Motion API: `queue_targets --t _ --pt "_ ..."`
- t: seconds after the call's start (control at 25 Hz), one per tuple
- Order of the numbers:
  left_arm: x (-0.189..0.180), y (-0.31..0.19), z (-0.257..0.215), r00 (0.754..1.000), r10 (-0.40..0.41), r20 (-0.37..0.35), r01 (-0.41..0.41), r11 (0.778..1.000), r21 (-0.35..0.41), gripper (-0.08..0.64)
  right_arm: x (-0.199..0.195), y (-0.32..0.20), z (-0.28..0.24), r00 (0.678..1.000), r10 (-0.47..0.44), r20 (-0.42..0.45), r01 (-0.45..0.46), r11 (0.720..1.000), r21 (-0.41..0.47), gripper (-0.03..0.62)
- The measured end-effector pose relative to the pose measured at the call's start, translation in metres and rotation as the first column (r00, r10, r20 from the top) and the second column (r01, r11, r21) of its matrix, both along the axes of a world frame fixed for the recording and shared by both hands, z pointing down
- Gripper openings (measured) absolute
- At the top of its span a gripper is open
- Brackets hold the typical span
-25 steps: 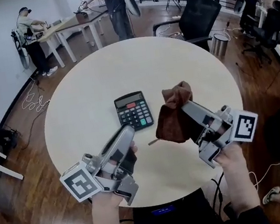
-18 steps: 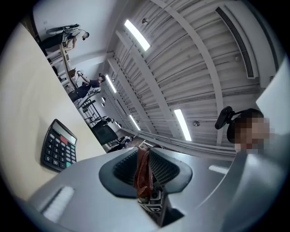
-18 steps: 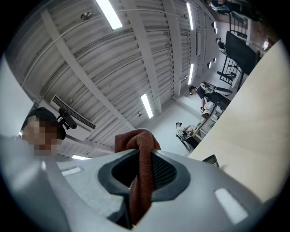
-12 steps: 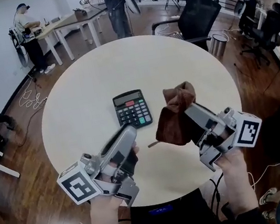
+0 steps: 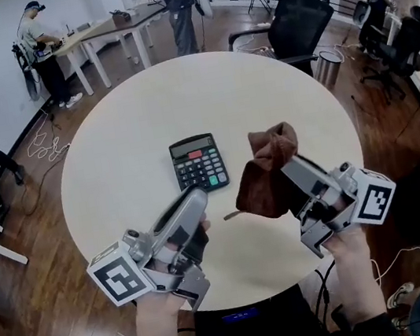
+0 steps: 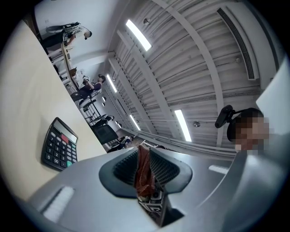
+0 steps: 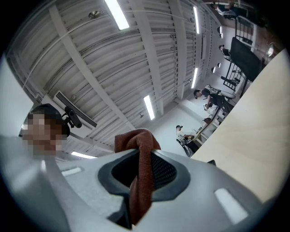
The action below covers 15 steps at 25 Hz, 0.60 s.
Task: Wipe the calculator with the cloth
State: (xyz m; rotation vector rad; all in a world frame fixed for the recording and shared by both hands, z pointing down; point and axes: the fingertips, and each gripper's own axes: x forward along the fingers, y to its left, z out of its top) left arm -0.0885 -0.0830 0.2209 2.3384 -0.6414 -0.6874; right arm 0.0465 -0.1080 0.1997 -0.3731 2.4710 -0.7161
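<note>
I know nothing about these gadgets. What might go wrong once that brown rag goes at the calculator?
1. The calculator lies loose on the smooth table, and the left tongs hover away from it, so a wipe may just push it along.
2. The cloth is a bunched wad pinched in the right tongs; it might tug free, or the hard tips might jab the calculator.

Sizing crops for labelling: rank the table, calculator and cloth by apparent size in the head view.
1. table, by far the largest.
2-3. cloth looks slightly larger than calculator, but it is held above the table, nearer the camera, so this order is unsure.
</note>
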Motion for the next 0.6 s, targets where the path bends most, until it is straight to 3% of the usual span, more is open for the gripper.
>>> queue_targets --t 0.6 --pt "0.0036 -0.0022 0.0028 1.000 0.006 -0.002 -0.006 1.000 -0.018 0.064 -0.0010 -0.0028 0.0042 1.000 -0.015 0.001 0.015 1.000 -0.023 0.067"
